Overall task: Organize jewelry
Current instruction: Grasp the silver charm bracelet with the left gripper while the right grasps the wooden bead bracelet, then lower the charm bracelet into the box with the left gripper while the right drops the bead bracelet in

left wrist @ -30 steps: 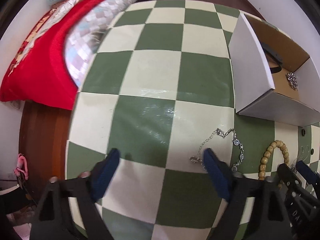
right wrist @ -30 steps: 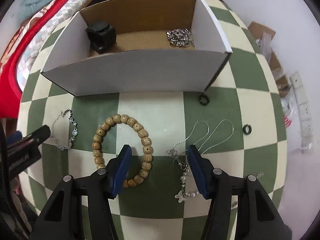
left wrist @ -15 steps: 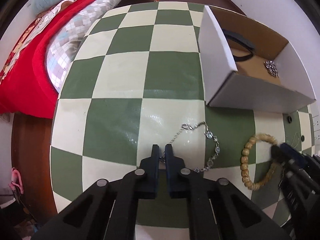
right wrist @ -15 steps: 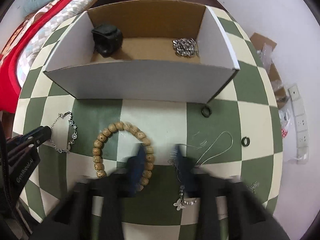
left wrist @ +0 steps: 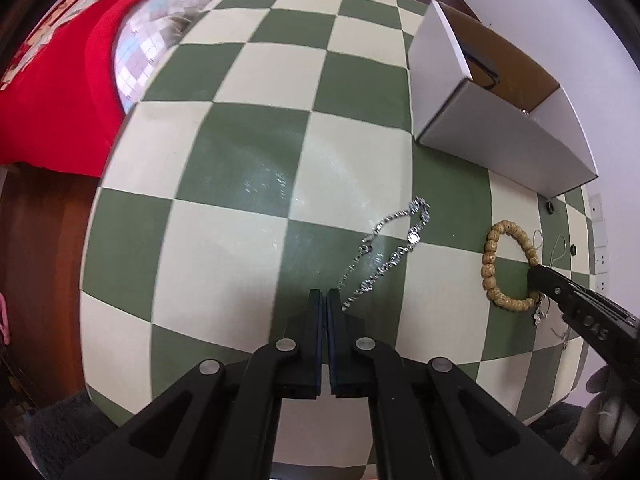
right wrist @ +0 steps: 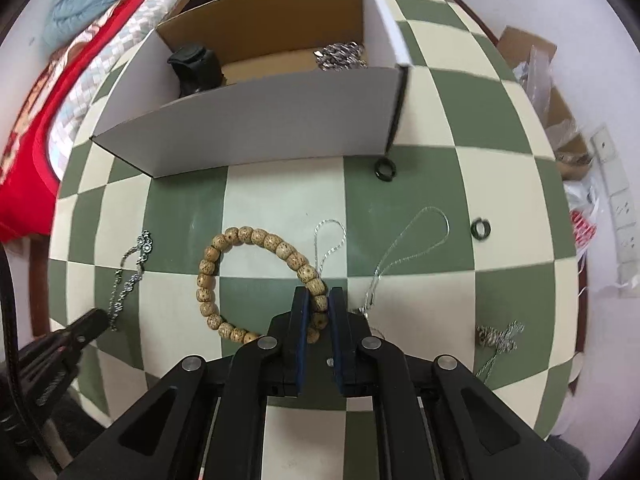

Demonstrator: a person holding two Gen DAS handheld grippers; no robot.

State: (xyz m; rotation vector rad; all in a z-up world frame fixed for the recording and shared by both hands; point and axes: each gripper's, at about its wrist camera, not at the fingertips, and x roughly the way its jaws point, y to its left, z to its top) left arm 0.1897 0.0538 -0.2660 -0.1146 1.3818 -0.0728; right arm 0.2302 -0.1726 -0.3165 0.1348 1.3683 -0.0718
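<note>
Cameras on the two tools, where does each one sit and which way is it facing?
Left wrist view: on the left tool, looking steeply down at the green-and-cream checkered table; its shut jaws pinch the thin silver chain bracelet.
Right wrist view: on the right tool, looking down toward the white cardboard box; its jaws grip the tan wooden bead bracelet.
Shared: both bracelets, the box, and each other's tool at the frame edge.
</note>
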